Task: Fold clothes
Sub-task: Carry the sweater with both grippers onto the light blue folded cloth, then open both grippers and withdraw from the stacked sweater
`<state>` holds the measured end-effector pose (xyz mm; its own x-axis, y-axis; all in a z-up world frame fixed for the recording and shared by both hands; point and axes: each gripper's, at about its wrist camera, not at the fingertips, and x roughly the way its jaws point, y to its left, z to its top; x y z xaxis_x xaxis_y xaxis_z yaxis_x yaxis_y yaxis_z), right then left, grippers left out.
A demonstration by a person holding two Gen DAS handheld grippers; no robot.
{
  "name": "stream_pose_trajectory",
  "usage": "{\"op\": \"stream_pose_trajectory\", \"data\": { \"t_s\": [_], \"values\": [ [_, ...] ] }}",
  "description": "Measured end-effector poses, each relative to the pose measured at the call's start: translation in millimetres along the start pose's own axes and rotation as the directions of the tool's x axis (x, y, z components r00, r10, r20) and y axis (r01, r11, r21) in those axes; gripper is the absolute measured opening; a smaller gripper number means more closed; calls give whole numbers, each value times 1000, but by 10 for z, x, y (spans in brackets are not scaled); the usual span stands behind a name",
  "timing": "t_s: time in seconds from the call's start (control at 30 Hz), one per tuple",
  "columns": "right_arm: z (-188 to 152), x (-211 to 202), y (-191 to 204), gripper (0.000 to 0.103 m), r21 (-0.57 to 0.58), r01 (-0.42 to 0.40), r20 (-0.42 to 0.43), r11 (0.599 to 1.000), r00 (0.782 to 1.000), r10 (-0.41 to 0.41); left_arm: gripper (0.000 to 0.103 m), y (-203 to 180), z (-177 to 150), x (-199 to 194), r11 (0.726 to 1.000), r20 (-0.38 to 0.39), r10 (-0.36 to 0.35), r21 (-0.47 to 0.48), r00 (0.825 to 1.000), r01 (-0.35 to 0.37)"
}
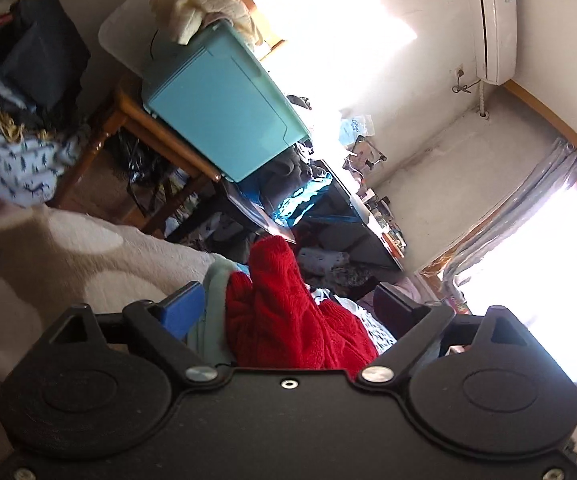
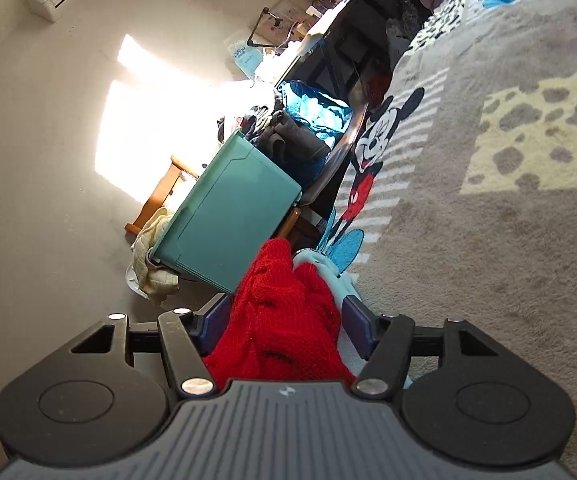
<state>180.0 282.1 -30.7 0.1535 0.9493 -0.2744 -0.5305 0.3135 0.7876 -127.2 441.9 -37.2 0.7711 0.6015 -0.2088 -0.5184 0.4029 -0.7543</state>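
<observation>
In the left wrist view, the left gripper (image 1: 288,300) stands wide, the red knit sweater (image 1: 284,312) bunched at lower centre between its fingers; contact cannot be confirmed. In the right wrist view, the right gripper (image 2: 284,316) closes partway on the sweater, probably lifting an edge off the blanket (image 2: 488,240) for folding.
</observation>
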Motion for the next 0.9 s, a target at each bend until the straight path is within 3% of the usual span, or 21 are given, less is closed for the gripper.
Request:
{"op": "stream_pose_trajectory", "data": {
  "t_s": [0.17, 0.27, 0.37, 0.5, 0.67, 0.9],
  "values": [
    [-32, -353, 377, 83, -203, 103, -3, 974, 994, -105, 103, -203, -37, -62, 983, -95, 109, 161, 990, -92],
    [-94, -506, 565, 90, -302, 169, -9, 938, 984, -181, 103, -356, -186, -158, 938, -120, 225, 294, 967, -182],
    [-166, -663, 690, 99, -351, 214, -27, 911, 971, -239, 103, -505, -317, -166, 910, -170, 256, 375, 952, -177],
    [-245, -844, 879, 103, -446, 281, -43, 850, 942, -334, 103, -789, -487, -262, 823, -176, 344, 529, 922, -206],
    [-291, -1042, 1051, 103, -513, 320, -54, 797, 914, -402, 103, -930, -689, -454, 741, -129, 405, 626, 905, -242],
    [-413, -1352, 1239, 103, -550, 326, -48, 769, 907, -419, 103, -1146, -761, -876, 699, -76, 413, 665, 908, -262]
  ]
}}
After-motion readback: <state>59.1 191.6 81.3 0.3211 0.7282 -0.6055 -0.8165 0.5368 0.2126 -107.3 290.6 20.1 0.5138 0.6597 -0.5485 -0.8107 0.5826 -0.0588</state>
